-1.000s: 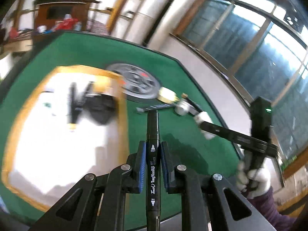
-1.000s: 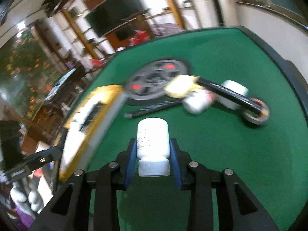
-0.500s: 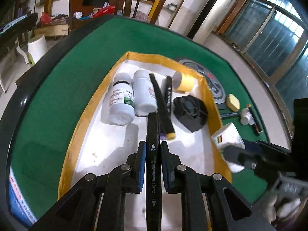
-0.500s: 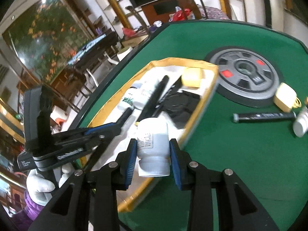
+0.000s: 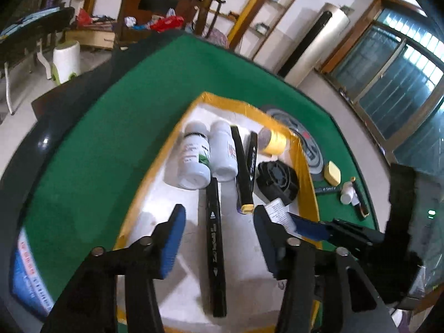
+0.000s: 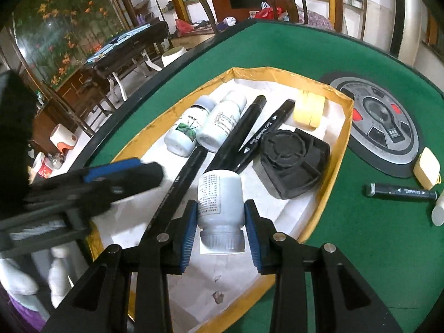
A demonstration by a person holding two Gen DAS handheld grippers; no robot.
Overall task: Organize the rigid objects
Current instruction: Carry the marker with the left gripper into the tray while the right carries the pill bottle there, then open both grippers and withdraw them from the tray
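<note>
My left gripper (image 5: 217, 217) hovers low over the yellow-rimmed white tray (image 5: 155, 166), its jaws opening. A black marker (image 5: 214, 238) lies on the tray floor between them, and neither pad touches it. My right gripper (image 6: 220, 220) holds a white bottle (image 6: 219, 194) over the tray's near end. Its jaws are just starting to open, with both pads still against the bottle. The tray also holds two white bottles (image 6: 205, 125), two black markers (image 6: 244, 130), a yellow tape roll (image 6: 309, 111) and a black fan-like part (image 6: 294, 161).
On the green felt right of the tray lie a grey weight plate (image 6: 383, 127), a yellow case (image 6: 426, 169), a black marker (image 6: 399, 191) and a small white bottle (image 6: 438, 211). The table's dark edge (image 6: 138, 94) curves behind the tray. A gloved hand (image 6: 16, 280) shows at lower left.
Both grippers swung from the felt to over the tray. The left jaws opened and the marker now lies on the tray floor. The right still grips its bottle.
</note>
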